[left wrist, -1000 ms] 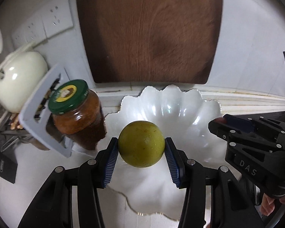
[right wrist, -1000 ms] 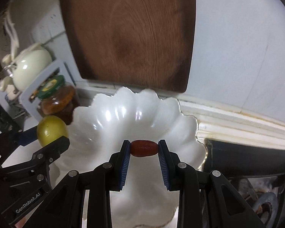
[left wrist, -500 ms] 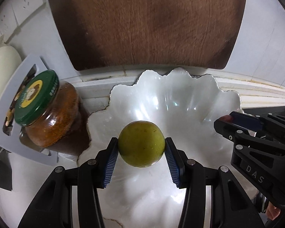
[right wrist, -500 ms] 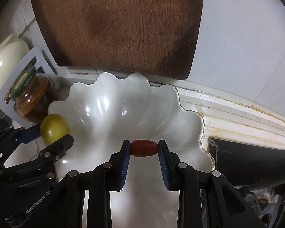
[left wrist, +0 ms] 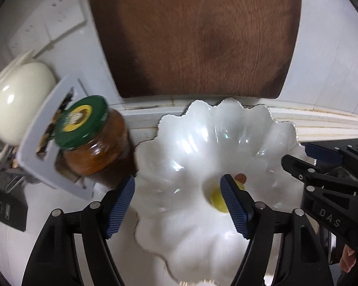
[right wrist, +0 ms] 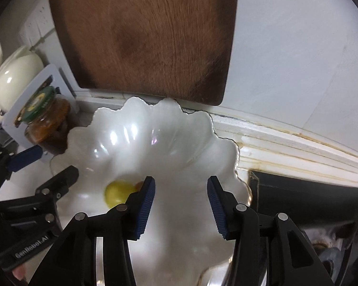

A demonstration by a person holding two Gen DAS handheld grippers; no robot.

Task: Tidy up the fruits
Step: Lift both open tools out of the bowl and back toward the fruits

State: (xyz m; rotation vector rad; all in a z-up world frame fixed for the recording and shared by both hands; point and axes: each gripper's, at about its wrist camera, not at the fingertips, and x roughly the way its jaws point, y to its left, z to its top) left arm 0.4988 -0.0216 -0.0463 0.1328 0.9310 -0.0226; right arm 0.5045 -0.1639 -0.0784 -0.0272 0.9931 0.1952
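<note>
A white scalloped bowl sits on the counter under both grippers. In its hollow lies a yellow-green round fruit, with a small reddish-brown fruit touching it; both are partly hidden behind blue pads. My left gripper hangs over the bowl's left half, its jaws opening, with nothing between them. My right gripper hovers over the bowl's right half, its jaws also opening and empty. Each gripper shows at the edge of the other's view.
A brown wooden board leans on the wall behind the bowl. Left of the bowl stands a green-lidded jar against a grey rack, beside a cream teapot. A dark stove edge lies at the right.
Both grippers have let go: the green fruit and the small red fruit dropped from the jaws into the bowl, and both pairs of jaws stand wider apart.
</note>
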